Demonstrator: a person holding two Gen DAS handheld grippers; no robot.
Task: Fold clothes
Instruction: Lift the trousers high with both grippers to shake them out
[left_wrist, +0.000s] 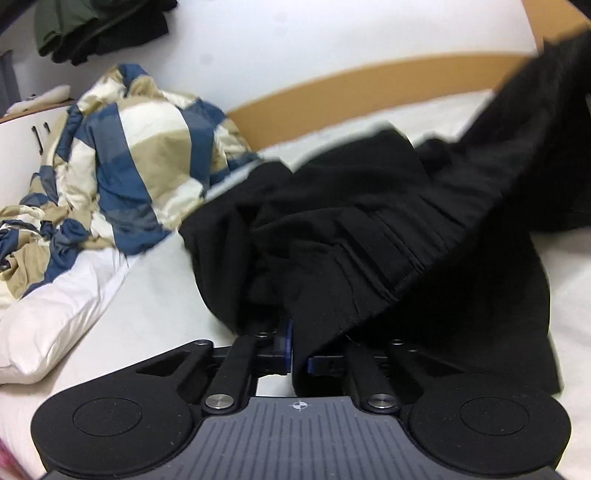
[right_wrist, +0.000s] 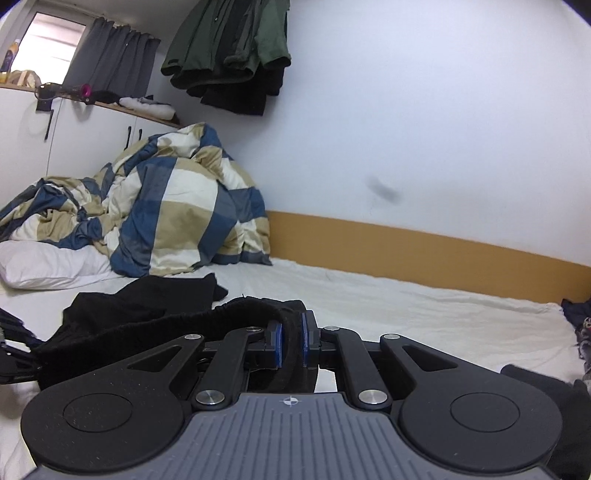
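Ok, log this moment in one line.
left gripper: shut on black knit garment | right gripper: shut on it | white bed sheet beneath

A rumpled blue, beige and white checked duvet (right_wrist: 166, 206) lies heaped beside a white pillow (right_wrist: 48, 266) on the white-sheeted bed (right_wrist: 406, 306), with a green jacket (right_wrist: 229, 40) hanging on the wall above.

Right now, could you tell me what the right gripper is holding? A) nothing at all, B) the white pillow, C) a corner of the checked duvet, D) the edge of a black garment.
D: in the right wrist view the right gripper has its blue pads shut on the thick edge of the black garment, which trails off leftward over the bed.
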